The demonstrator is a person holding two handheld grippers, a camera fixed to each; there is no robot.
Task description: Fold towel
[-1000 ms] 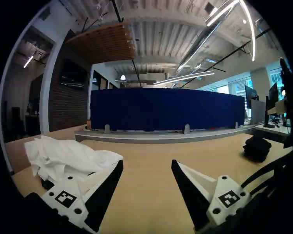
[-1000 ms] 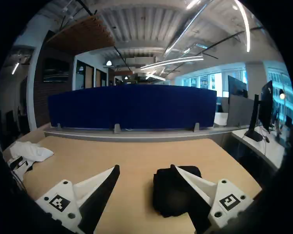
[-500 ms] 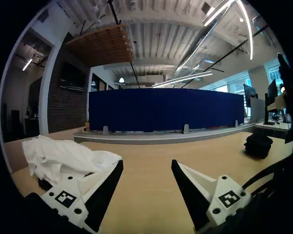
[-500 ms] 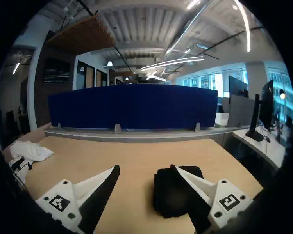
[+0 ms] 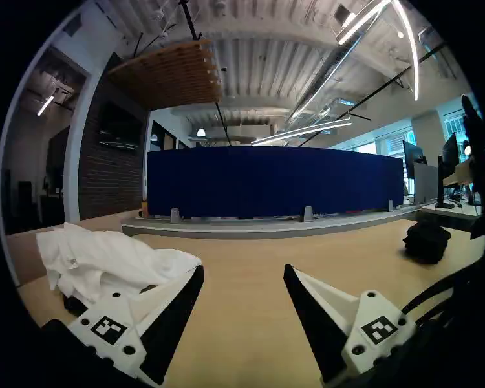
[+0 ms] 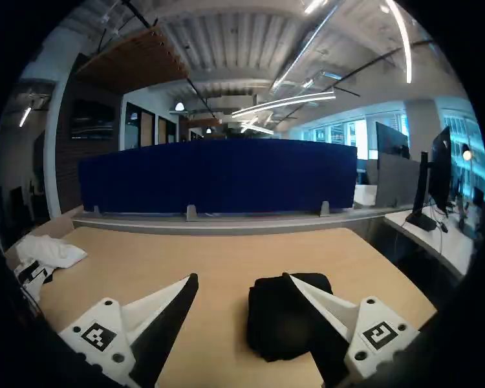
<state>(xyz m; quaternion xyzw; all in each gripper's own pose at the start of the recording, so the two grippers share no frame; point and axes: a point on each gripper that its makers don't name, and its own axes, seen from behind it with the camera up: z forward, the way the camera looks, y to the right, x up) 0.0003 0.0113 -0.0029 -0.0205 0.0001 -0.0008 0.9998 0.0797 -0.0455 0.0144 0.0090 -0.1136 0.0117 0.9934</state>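
Blue divider [image 5: 271, 181] at rear of wood desk [image 5: 242, 271]; monitors [image 6: 433, 174] nrby.

This is an open-plan office: a blue desk divider [image 6: 220, 176] backs the wooden surface [image 6: 223, 258], monitors [image 6: 436, 178] stand on neighbouring desks, with strip lights [image 5: 304, 129] under an exposed ceiling.

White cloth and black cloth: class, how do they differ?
The white cloth is crumpled and spread loose; the black cloth is a compact bundle. The white cloth lies at the left of the desk, the black cloth at the right. Both rest on its top.
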